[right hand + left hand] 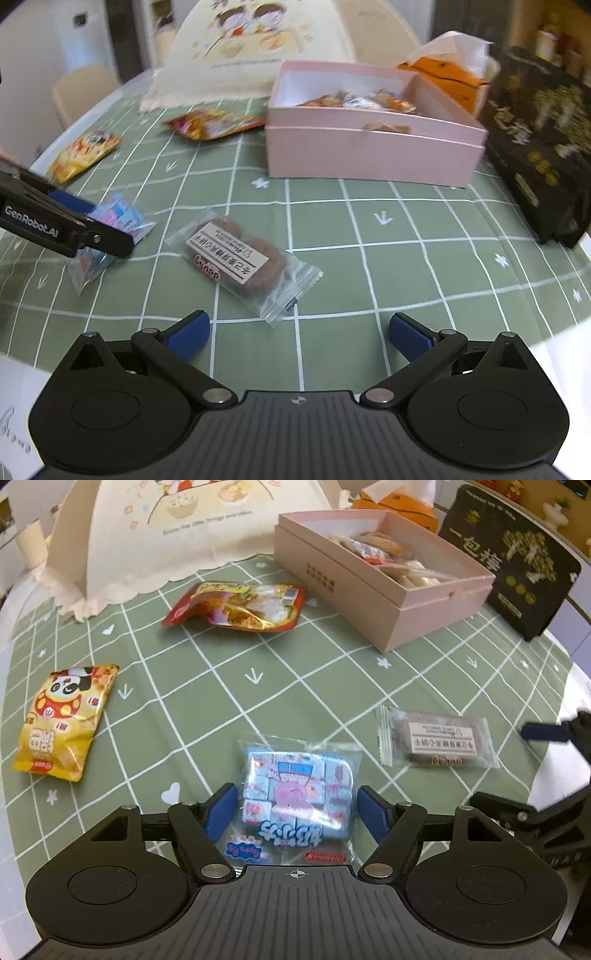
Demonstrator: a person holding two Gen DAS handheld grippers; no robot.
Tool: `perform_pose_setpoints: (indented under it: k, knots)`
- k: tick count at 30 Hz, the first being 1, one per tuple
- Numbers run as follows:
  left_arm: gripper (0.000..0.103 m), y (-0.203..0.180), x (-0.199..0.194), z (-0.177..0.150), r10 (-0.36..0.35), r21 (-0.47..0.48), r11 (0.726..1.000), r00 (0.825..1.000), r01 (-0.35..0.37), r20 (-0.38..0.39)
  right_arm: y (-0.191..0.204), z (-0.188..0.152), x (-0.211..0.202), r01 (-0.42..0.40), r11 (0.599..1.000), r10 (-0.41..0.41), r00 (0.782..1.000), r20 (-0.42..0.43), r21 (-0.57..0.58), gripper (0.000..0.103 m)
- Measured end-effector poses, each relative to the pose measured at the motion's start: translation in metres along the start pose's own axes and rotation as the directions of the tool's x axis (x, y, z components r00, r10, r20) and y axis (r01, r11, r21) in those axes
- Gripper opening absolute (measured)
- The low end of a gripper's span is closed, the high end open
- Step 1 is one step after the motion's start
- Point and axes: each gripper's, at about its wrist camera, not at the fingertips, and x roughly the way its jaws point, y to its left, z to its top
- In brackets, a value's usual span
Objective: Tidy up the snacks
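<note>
Lying between left gripper [293, 814] fingers [221, 808], blue candy bag [295, 797]; untouched

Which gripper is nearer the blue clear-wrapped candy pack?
Left. The left gripper straddles the blue clear-wrapped candy pack, pads apart on either side. The right gripper hangs open further off, beside the clear-wrapped brown biscuit.

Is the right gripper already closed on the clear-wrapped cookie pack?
No: the right gripper stands wide open over bare tablecloth, with the cookie pack lying ahead of its fingertips, untouched.
</note>
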Motion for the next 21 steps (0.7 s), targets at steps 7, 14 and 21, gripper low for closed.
perform_pose_setpoints:
  k: [7,14,21]
  knots:
    - [0.068,0.003,-0.018,-0.025,0.005,-0.104,0.995,1.000,-0.006,-0.008,0.011,0.029,0.009,0.000,0.991,0.002,1.000,0.014,-0.130,0.093]
    - [0.068,0.004,-0.025,-0.036,0.011,-0.153,0.988,1.000,-0.012,-0.008,0.029,0.035,0.017,-0.139,0.986,0.137,0.990,-0.030,-0.090,0.086]
    - [0.069,0.003,-0.025,-0.037,0.009,-0.153,0.988,1.000,-0.009,-0.002,0.043,0.043,0.025,-0.097,0.989,0.097,0.995,-0.002,-0.111,0.079]
